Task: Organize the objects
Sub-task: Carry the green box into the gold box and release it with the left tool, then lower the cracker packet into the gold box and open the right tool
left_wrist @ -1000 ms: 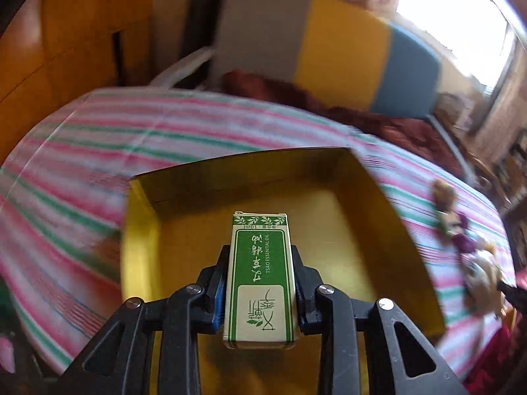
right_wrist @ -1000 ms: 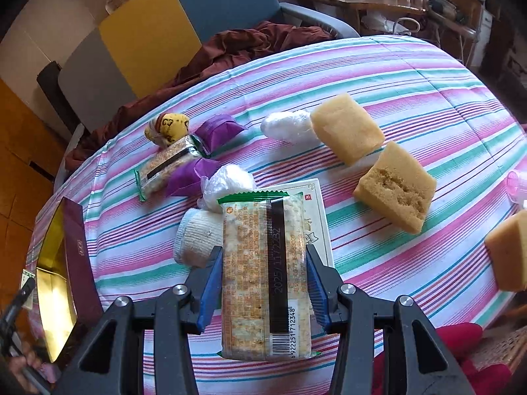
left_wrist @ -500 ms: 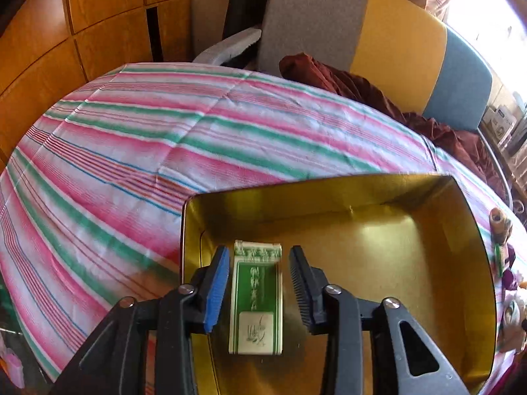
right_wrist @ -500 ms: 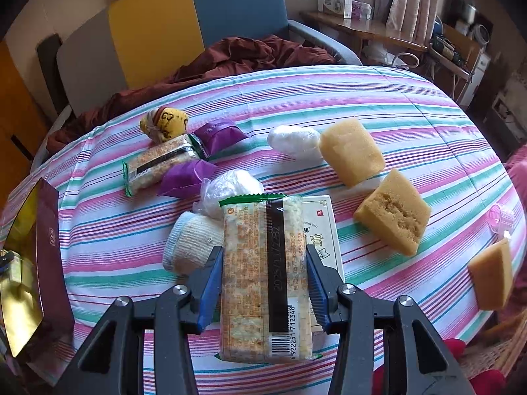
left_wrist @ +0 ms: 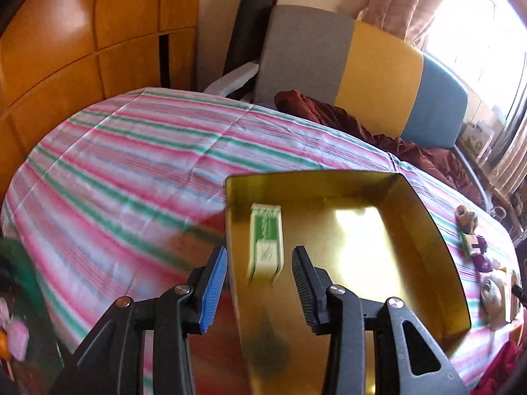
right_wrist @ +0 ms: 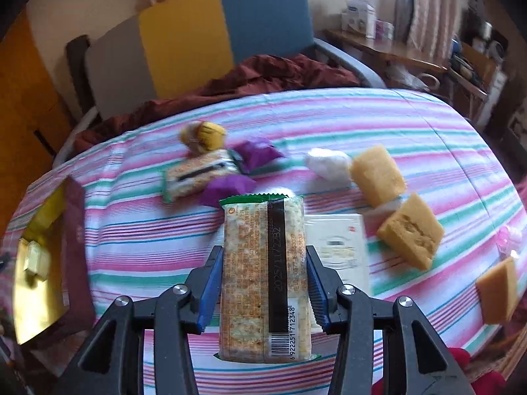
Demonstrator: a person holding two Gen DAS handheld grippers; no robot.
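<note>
Left wrist view first: my left claw has just been opening and now stands parted and holding nothing, with the little green box lying loose ahead of it inside the gold tray, close to the tray's left wall. So that drop looks done. The tray sits on the striped counter.

My right claw is clamped on the cracker pack, pads pressing both long sides, pack sticking out lengthwise. From that camera the tray is way off at the left edge, well apart from the pack, with the sponges, a white box and purple wrappers scattered on the counter to the right of it.

I reckon the pack goes into the tray next. My plan for doing it cleanly: pull the left claw clear of the tray before bringing the right one in, approach over the rim rather than across the wall, lay the pack beside the green box, not on it, and only let go once it's low.
</note>
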